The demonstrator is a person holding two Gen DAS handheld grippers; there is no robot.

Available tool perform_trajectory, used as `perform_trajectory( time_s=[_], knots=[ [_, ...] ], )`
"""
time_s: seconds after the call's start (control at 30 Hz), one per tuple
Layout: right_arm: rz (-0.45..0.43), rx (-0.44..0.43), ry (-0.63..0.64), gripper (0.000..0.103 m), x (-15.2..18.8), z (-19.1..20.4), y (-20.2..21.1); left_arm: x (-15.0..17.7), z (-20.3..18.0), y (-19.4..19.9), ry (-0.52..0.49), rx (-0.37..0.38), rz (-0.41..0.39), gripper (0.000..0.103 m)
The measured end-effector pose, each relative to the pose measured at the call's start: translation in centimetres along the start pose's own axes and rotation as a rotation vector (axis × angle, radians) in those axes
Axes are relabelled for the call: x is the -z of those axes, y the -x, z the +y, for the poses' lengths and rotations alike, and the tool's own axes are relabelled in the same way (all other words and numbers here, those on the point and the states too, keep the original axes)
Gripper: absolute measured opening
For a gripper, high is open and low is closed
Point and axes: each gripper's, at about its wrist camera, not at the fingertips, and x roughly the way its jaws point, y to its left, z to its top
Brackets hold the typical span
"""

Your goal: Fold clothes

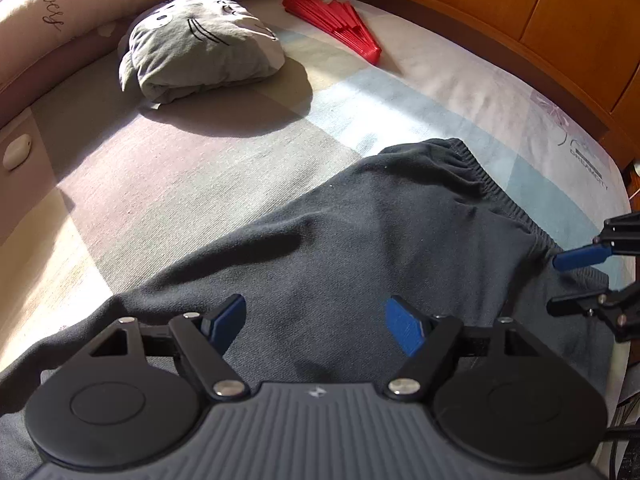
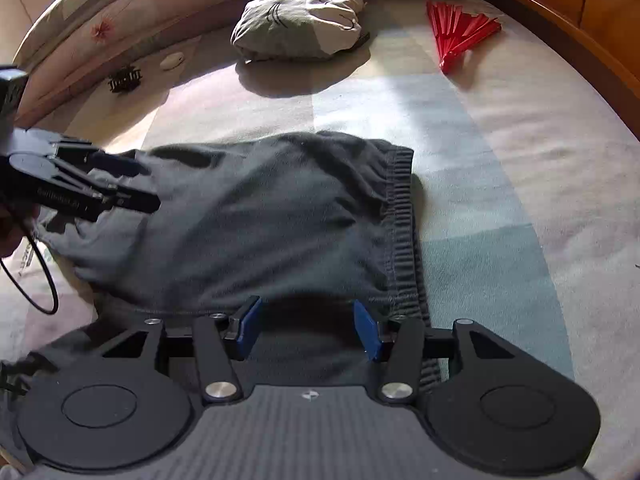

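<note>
- Dark grey sweatpants (image 1: 360, 240) lie flat on the bedsheet (image 1: 180, 184).
- Left gripper (image 1: 314, 322) hovers spread over the fabric.
- Right gripper (image 2: 306, 326) hovers spread near the waistband (image 2: 402, 232).

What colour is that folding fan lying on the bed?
Red; the folding fan shows best in the right wrist view.

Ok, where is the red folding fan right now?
The red fan lies half-open on the bed at the far right in both wrist views, close to the wooden bed frame, just right of the grey cat-face bundle.
</note>
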Motion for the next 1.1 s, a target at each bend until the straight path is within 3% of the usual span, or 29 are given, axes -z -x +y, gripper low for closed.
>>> perform_trajectory(
  time_s=[0.17, 0.27, 0.43, 0.57, 0.73, 0.83, 1.1],
  knots=[
    [0.078, 0.063, 0.064, 0.056, 4.9, 1.7, -0.5, -0.6, -2.7, -1.0, -0.061, 0.048, 0.0, 0.077],
    [0.075, 0.091, 0.121, 0.065, 7.3, 1.9, -0.2, -1.0, -4.4, -1.6, -0.102, 0.072, -0.004, 0.077],
    [0.02, 0.102, 0.09, 0.066, 7.4, 2.1, 1.4, -1.8, -7.1, -2.6, -0.164, 0.114, -0.007, 0.077],
    [0.045, 0.128, 0.069, 0.072, 8.5, 1.9, 0.7, -2.3, -7.3, -4.3, -0.17, 0.107, 0.007, 0.079],
    [0.068, 0.125, 0.083, 0.103, 9.0, 2.1, -0.2, -3.0, -7.4, -5.9, -0.176, 0.096, 0.019, 0.078],
    [0.069, 0.133, 0.105, 0.103, 9.4, 2.5, -0.5, -3.4, -5.9, -3.5, -0.154, 0.076, -0.019, 0.078],
    [0.044, 0.153, 0.116, 0.103, 9.7, 2.8, -0.6, 3.8, -3.8, 2.3, -0.092, 0.019, 0.078, 0.078]
  ],
)
